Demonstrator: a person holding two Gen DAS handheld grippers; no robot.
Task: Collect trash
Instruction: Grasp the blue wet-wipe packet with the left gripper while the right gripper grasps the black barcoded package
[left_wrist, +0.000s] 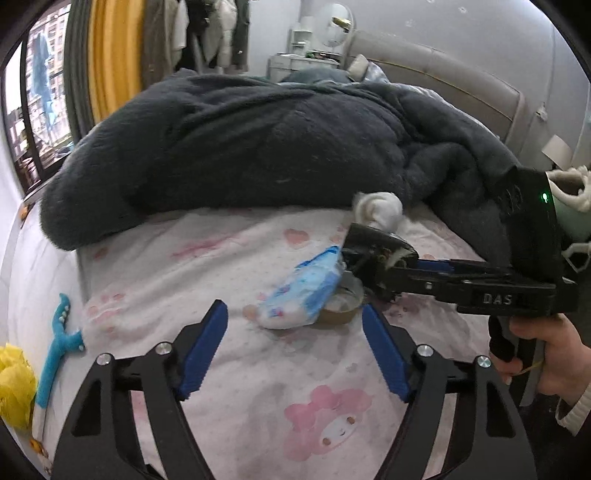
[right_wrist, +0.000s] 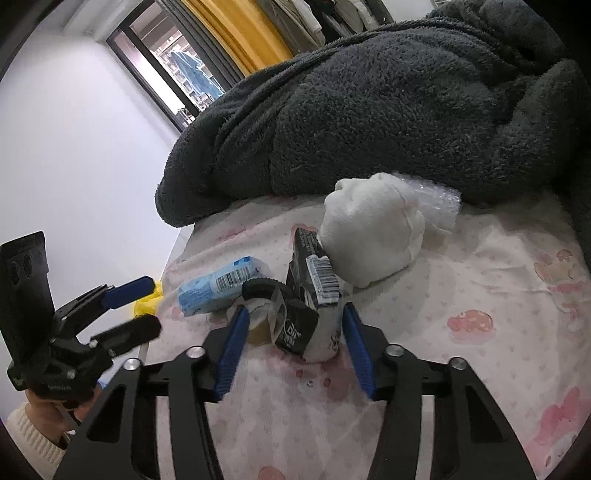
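A crushed black drink carton (right_wrist: 310, 306) stands on the pink printed bedsheet (right_wrist: 480, 295) between the fingers of my right gripper (right_wrist: 295, 310). Its right pad sits against the carton's side, while the left pad is beside a brown tape roll (right_wrist: 258, 332), so the grip is not closed. A blue-and-white tissue packet (left_wrist: 303, 295) lies just ahead of my left gripper (left_wrist: 295, 332), which is open with nothing between its pads. The right gripper (left_wrist: 354, 266) reaches in from the right over the tape roll (left_wrist: 341, 306). A white cloth bundle (right_wrist: 369, 240) lies behind the carton.
A dark fleece blanket (left_wrist: 258, 147) is heaped across the far half of the bed. Clear bubble plastic (right_wrist: 436, 206) sits by the bundle. A teal toy (left_wrist: 59, 347) and a yellow bag (left_wrist: 14, 384) lie at the bed's left edge. A hand holds each gripper.
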